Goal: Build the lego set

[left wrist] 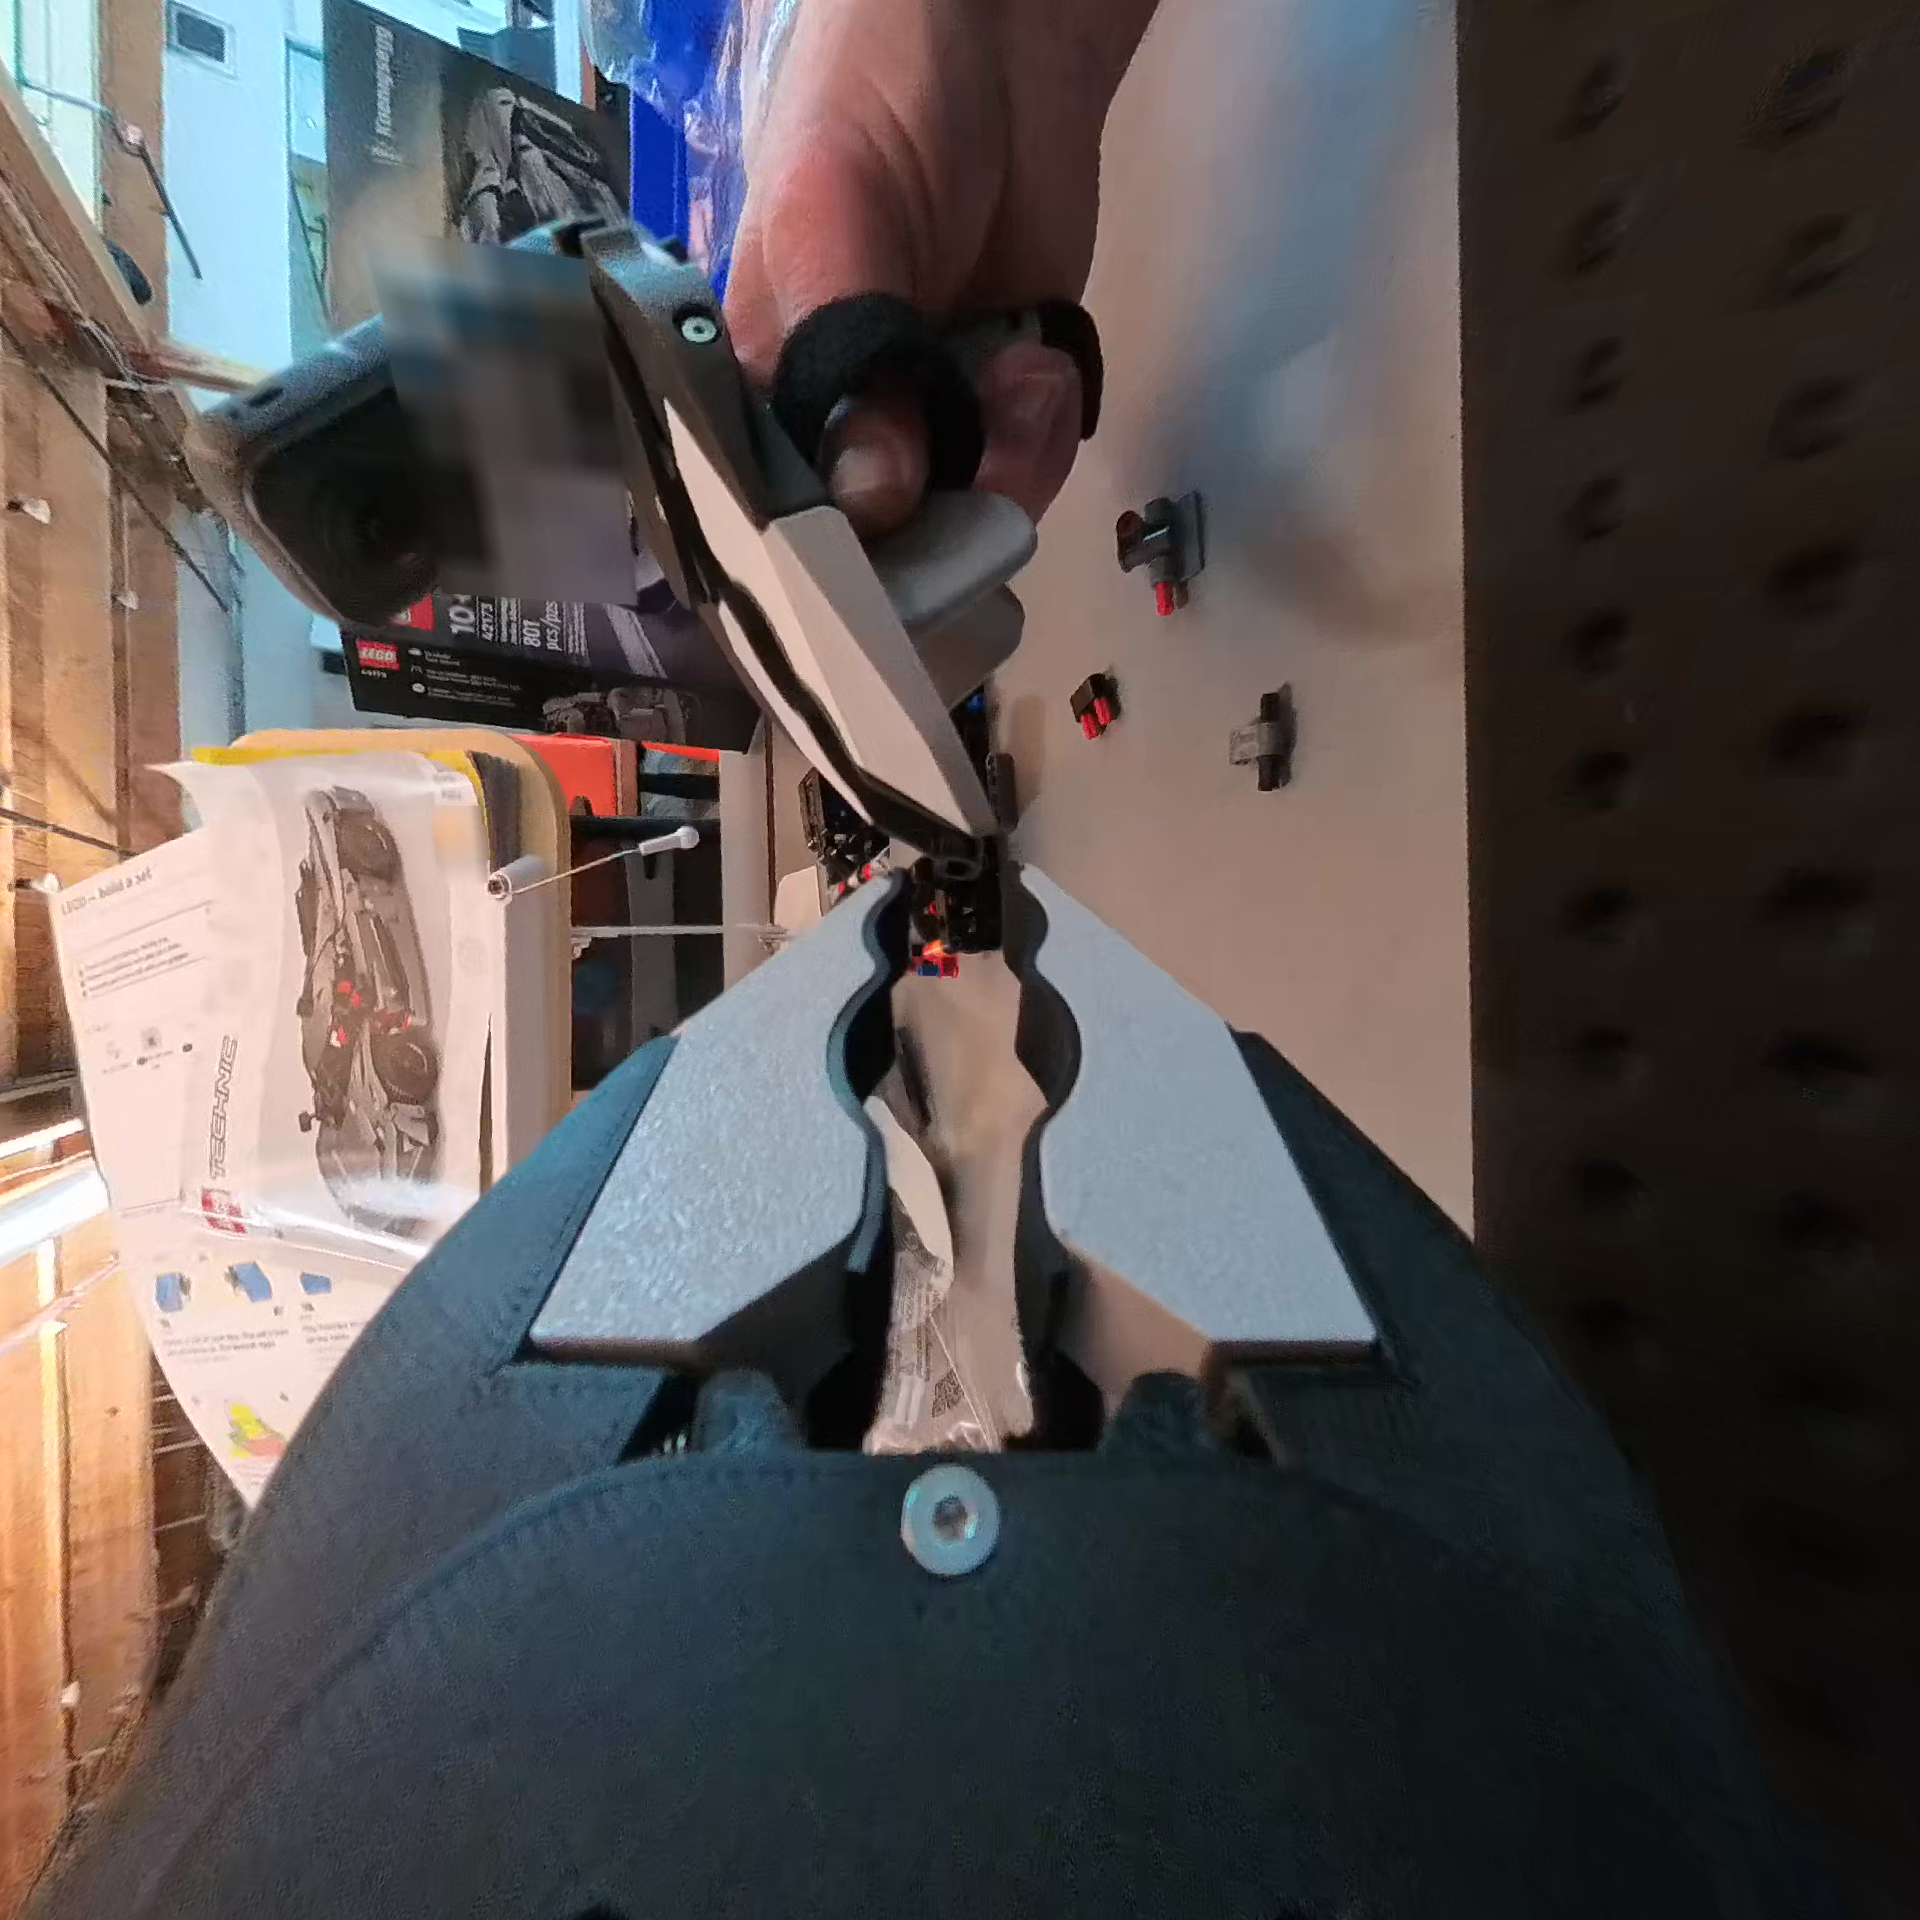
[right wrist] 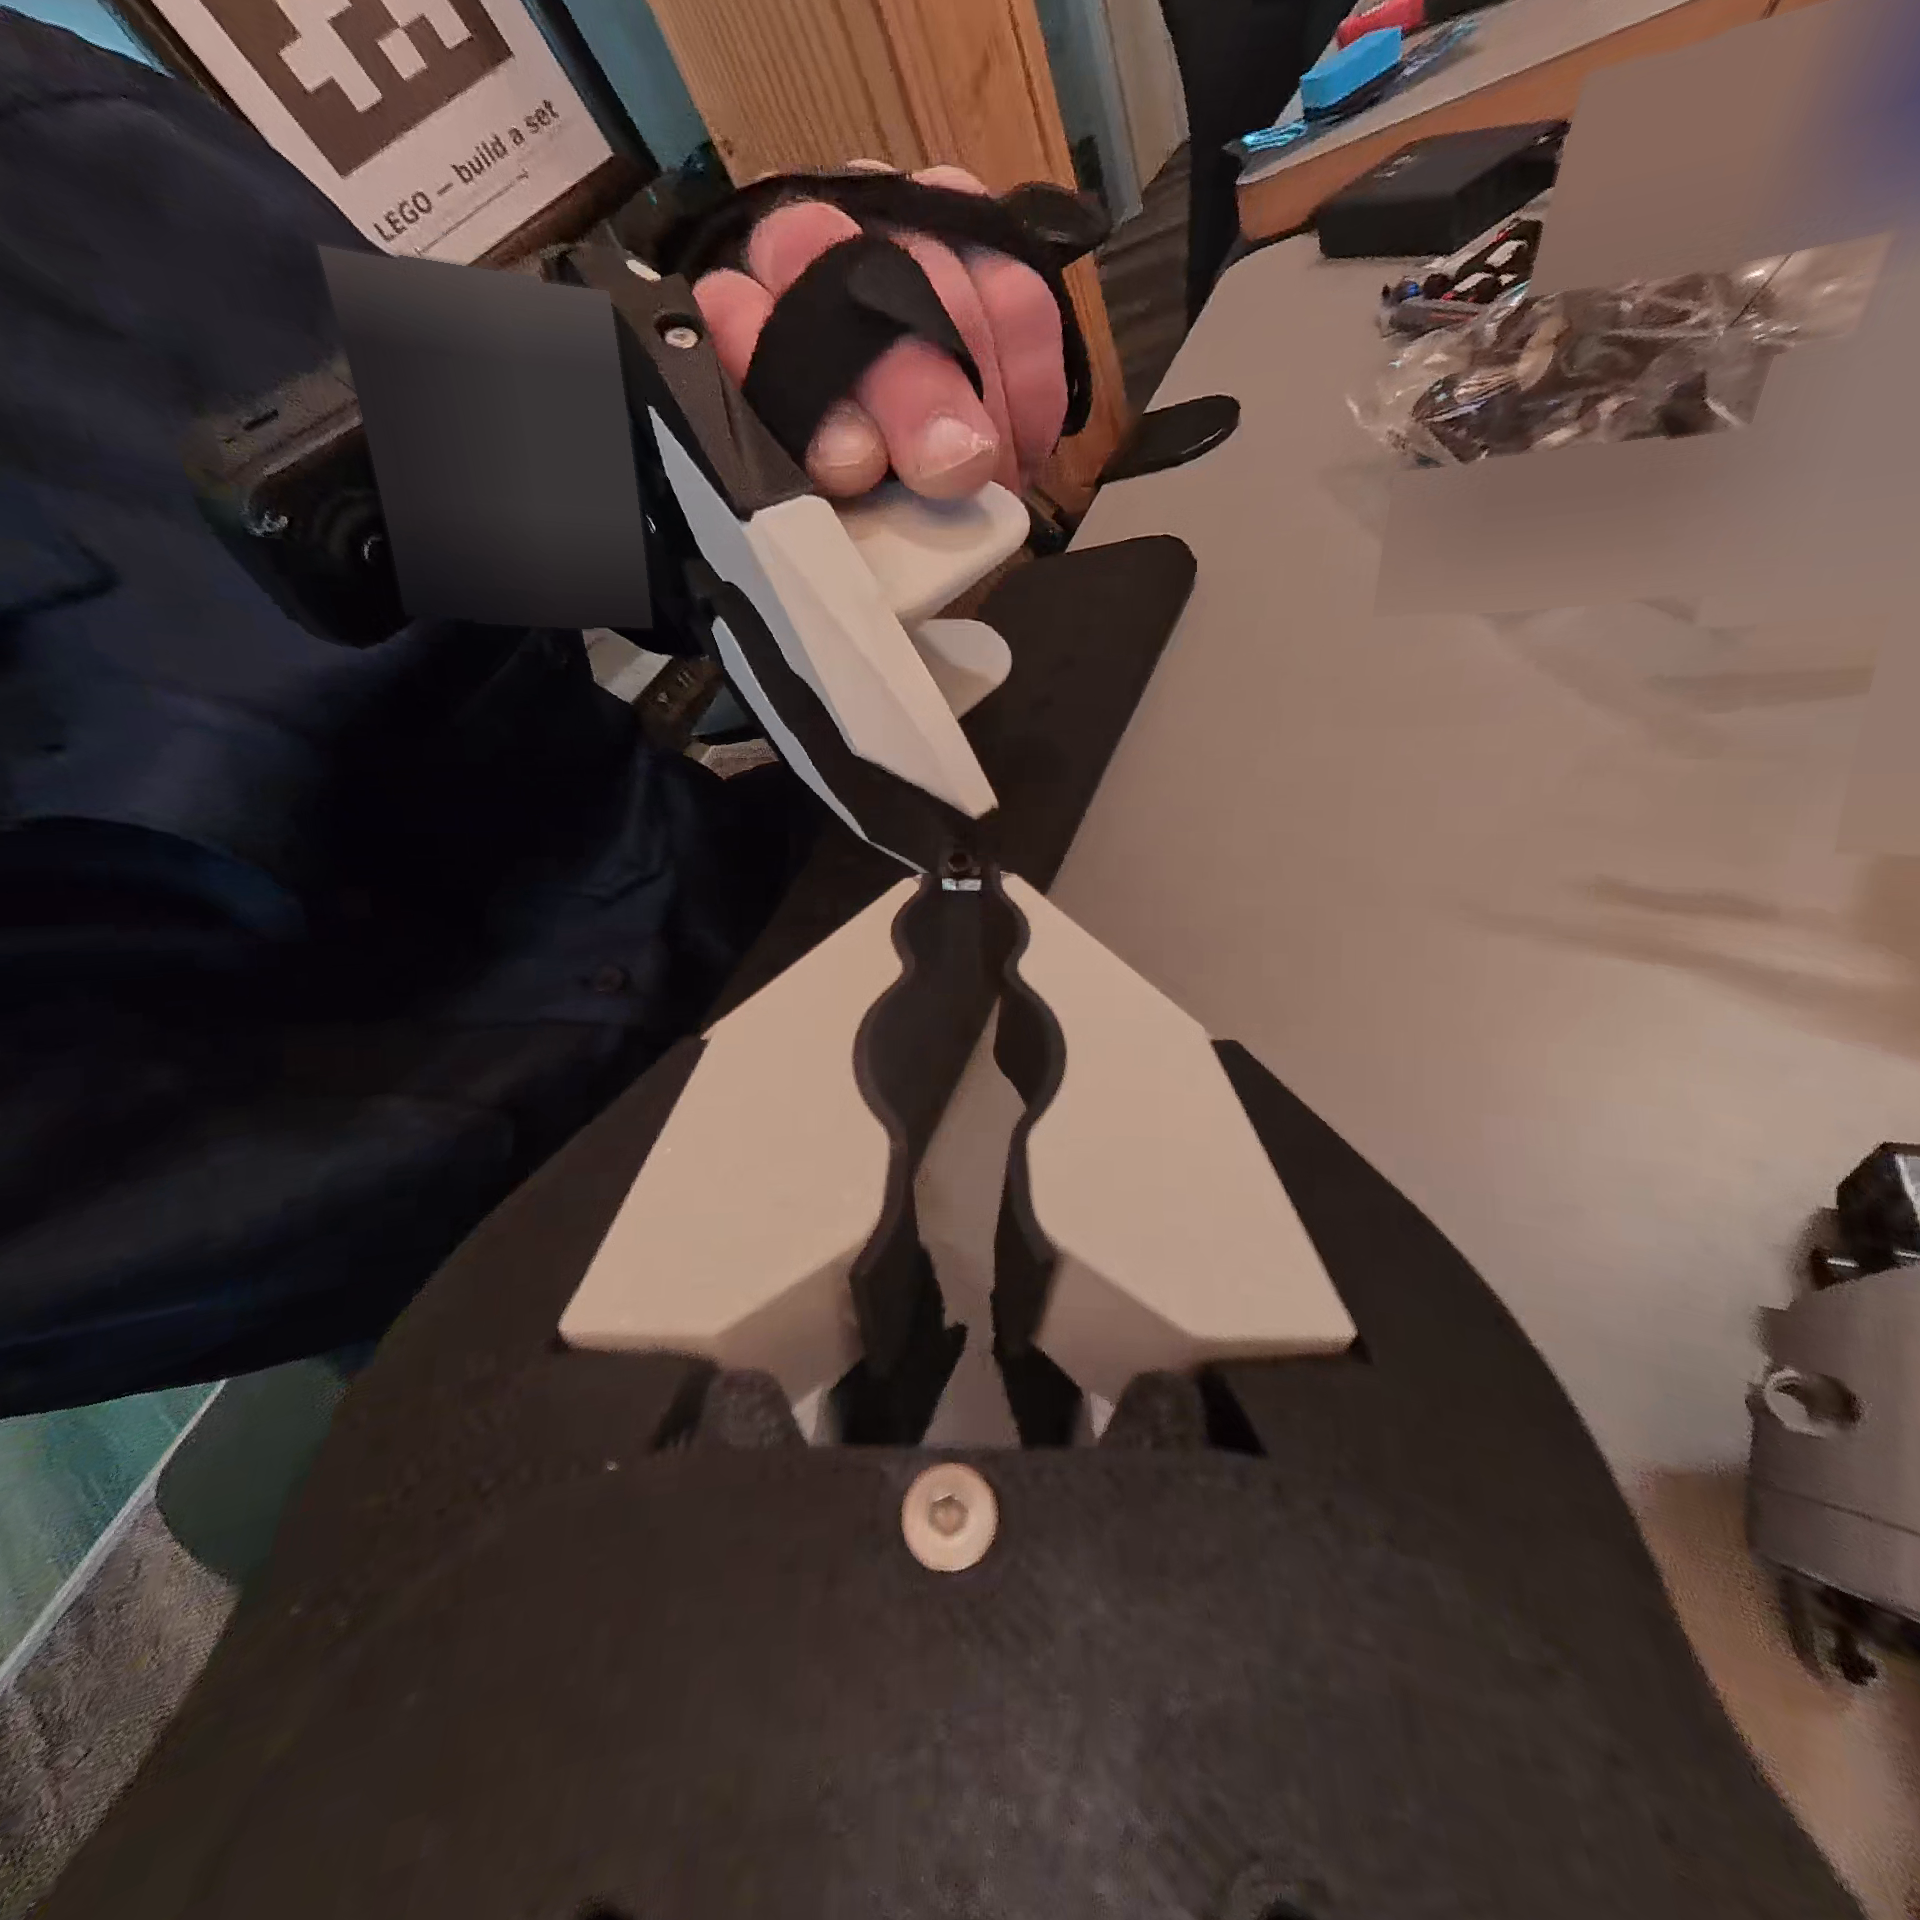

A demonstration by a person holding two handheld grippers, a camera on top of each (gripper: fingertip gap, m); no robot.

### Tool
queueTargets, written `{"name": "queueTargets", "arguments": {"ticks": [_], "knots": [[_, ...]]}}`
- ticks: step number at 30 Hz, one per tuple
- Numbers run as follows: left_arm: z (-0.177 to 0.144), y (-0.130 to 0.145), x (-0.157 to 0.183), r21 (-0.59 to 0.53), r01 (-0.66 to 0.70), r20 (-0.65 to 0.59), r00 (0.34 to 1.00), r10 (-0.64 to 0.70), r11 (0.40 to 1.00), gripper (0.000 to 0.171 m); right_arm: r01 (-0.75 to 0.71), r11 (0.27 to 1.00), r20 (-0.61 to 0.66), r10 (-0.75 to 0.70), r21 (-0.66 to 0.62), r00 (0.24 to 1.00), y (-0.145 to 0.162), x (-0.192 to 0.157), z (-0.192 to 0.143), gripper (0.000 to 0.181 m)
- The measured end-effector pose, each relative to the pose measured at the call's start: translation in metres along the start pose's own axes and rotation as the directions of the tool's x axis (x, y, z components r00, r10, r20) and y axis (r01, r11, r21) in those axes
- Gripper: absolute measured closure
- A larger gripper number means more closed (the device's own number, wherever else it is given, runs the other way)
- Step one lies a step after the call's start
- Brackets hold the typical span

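Note:
In the left wrist view my left gripper [left wrist: 958,902] is shut on a small black lego assembly [left wrist: 951,920] with red and blue pins, held above the pale table [left wrist: 1299,935]. The right gripper [left wrist: 977,831] comes in from above, a hand on it, and its tips meet the top of the assembly. In the right wrist view my right gripper [right wrist: 961,885] is shut on a small black piece with a hole [right wrist: 958,868]. The left gripper [right wrist: 971,821] touches it tip to tip from above. Most of the assembly is hidden there.
Three small loose sub-builds lie on the table: grey-black with a red pin [left wrist: 1158,540], black with red pins [left wrist: 1091,707], grey-black [left wrist: 1262,738]. A lego box [left wrist: 540,665], an instruction booklet [left wrist: 343,987], a parts bag [right wrist: 1558,364] and a grey build [right wrist: 1839,1455] are nearby. Less than 4 cm separates the two grippers' tips.

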State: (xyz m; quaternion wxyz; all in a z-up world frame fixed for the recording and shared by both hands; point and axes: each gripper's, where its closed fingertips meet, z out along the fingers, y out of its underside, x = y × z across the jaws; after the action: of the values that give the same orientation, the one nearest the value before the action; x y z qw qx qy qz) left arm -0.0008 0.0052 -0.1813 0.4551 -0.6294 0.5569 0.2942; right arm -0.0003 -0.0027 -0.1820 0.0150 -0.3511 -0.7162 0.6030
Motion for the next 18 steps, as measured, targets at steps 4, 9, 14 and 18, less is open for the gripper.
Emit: {"name": "queueTargets", "arguments": {"ticks": [4, 9, 14, 18], "knots": [[0.003, -0.005, 0.004, 0.023, -0.031, -0.033, 0.999, 0.031, 0.999, 0.164, -0.022, 1.0, 0.03, 0.023, -0.009, 0.999, 0.003, -0.002, 0.001, 0.176], [0.004, -0.006, 0.005, 0.022, -0.034, -0.041, 0.999, 0.034, 0.999, 0.165, -0.04, 0.999, 0.054, 0.04, -0.008, 0.998, 0.004, -0.004, 0.0, 0.176], [-0.001, -0.012, 0.0, 0.052, 0.019, -0.059, 0.998, -0.016, 0.998, 0.166, -0.007, 1.0, 0.091, 0.005, 0.03, 0.996, -0.003, -0.012, -0.002, 0.176], [-0.004, -0.015, -0.004, 0.083, 0.048, -0.054, 0.998, -0.044, 0.995, 0.166, 0.033, 0.999, 0.095, -0.037, 0.04, 0.995, -0.005, -0.017, -0.003, 0.176]]}}
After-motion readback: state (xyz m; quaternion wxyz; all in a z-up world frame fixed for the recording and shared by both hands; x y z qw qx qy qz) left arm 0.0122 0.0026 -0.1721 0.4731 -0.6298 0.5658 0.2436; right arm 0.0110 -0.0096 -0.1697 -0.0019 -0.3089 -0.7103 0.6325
